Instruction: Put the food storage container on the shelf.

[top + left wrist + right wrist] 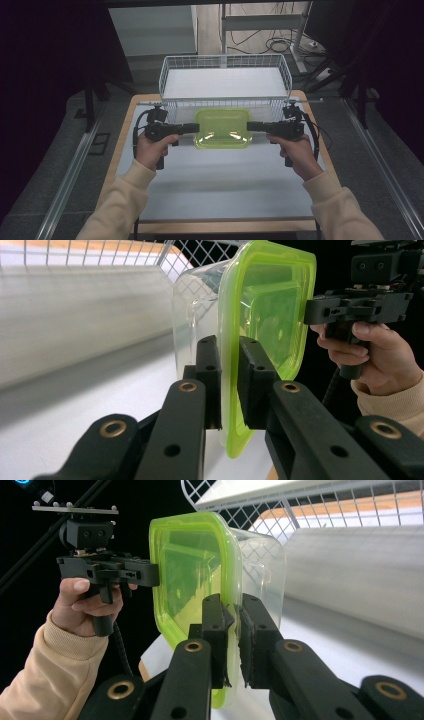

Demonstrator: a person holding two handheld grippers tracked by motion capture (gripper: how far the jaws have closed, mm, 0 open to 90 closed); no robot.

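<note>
Containers first: I count one, a clear plastic box with a lime-green lid (223, 128), and from the high view it sits between my two grippers, just in front of the white wire basket (172, 67) at the far end of the counter (220, 185). From up there I read only the lid, a green rounded rectangle seen from above, with the left gripper (193, 128) at its left edge and the right gripper (251, 126) at its right edge. Whether the box rests on the counter or hangs clear of it I cannot tell from that height.

Both gripper views fill in what the high view hides. In the left gripper view the box (260, 340) appears edge-on, the clear tub (200, 315) on one side of the green lid (the basket mesh shows through its wall), and my left gripper (229, 385) has its jaws pinching the lid's rim, one pad on each face. Across the box, the other hand (380, 352) holds its gripper against the far rim. The right gripper view mirrors this: the right gripper (235, 640) has its jaws pinching the near rim of the box (192, 570), and the opposite hand (82, 607) with its cream sleeve (45, 675) holds the other gripper at the far edge.

Counted up: one box, one lid on it, one wire basket, two grippers, two hands, each gripper clamped on the rim at its own side.
</note>
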